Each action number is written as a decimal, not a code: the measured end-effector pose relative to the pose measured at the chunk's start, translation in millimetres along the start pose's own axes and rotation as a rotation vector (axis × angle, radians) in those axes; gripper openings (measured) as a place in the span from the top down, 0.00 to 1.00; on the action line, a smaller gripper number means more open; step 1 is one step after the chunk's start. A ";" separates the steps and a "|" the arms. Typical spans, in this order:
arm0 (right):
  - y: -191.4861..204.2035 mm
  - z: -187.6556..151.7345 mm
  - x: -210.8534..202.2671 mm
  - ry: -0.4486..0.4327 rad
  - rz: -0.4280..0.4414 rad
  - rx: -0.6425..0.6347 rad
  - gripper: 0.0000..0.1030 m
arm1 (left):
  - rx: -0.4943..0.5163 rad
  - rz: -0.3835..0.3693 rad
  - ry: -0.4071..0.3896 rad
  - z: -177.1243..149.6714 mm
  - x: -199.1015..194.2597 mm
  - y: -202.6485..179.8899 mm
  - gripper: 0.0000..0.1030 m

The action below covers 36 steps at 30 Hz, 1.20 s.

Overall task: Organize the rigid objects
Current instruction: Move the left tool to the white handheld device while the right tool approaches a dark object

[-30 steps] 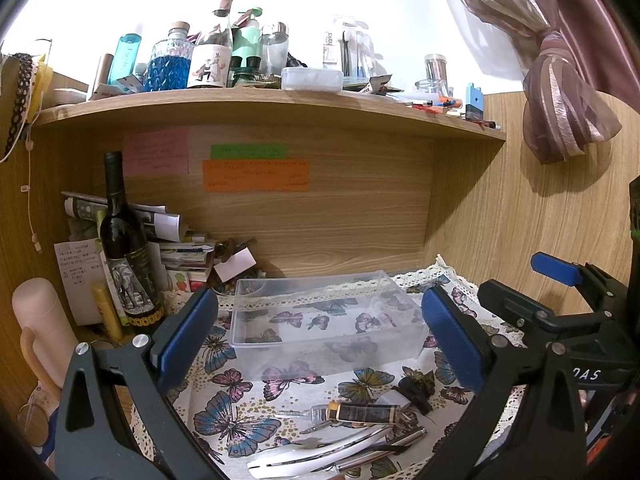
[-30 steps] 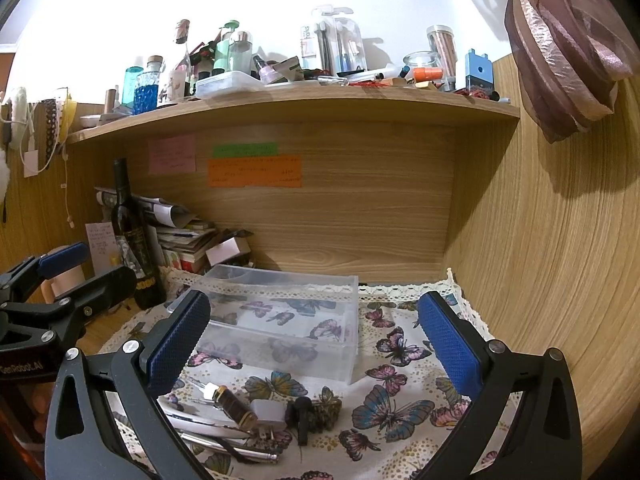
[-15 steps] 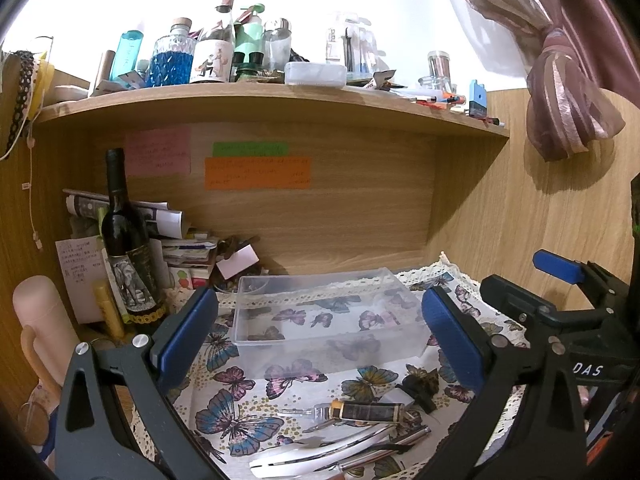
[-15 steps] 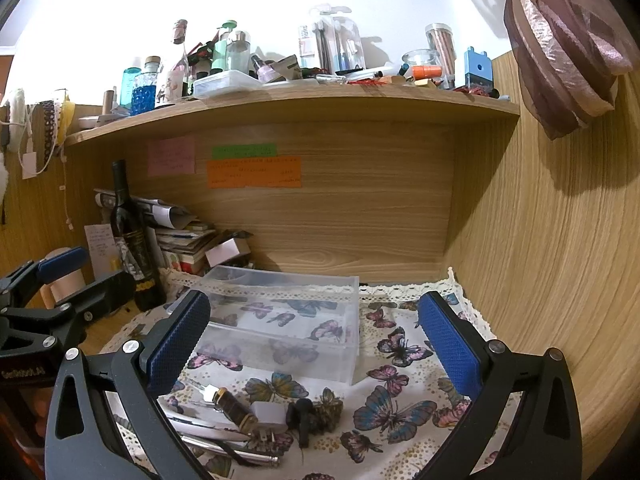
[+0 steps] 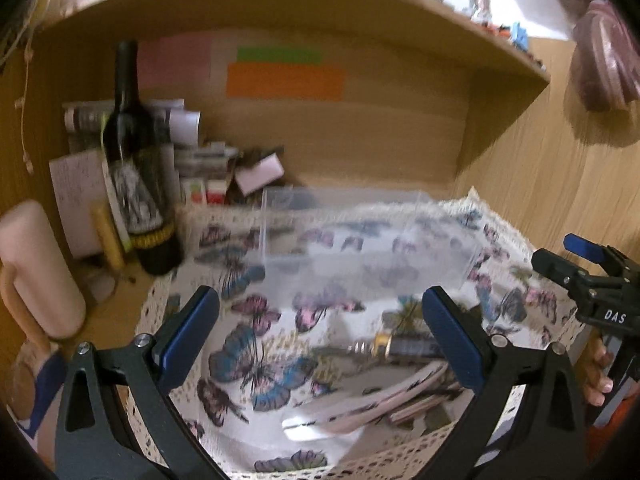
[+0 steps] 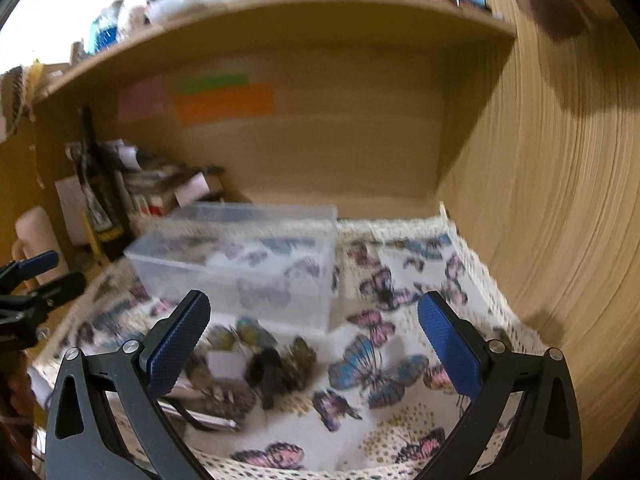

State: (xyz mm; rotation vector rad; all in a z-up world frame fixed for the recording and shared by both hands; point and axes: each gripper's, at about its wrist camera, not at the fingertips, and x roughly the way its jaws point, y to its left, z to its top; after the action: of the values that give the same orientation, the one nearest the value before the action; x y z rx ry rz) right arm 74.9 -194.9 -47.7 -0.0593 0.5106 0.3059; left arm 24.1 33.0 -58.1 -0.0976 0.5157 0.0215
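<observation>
Tools: a blurred heap of metal pieces on my cloth, near its front edge, just in front of the box; in the right view the same heap sits low and left of centre.
Box: clear plastic, open on top, standing on the cloth behind the tools; nothing visible inside that I can make out.
Left gripper: my fingers are spread wide with nothing between them, hanging over the cloth, the tools just past the right pad.
Right gripper: spread wide too, nothing held, above the cloth to the right of the heap.
Bottle: dark wine bottle upright at the left, off the cloth, beside a stack of papers.
Notes: orange and green strips stuck to the back panel under the shelf.
Sharpness: both views are smeared, so small items in the heap cannot be told apart.
</observation>
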 end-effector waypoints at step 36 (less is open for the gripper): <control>-14.1 -46.4 56.5 0.248 0.072 0.016 0.08 | -0.076 -0.068 0.265 -49.7 36.4 20.4 0.55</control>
State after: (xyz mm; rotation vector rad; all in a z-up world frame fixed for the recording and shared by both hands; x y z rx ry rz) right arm 104.1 -198.9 -116.1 -0.0633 0.7626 0.3674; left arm 30.4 48.3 -120.8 -0.1941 0.7765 -0.0388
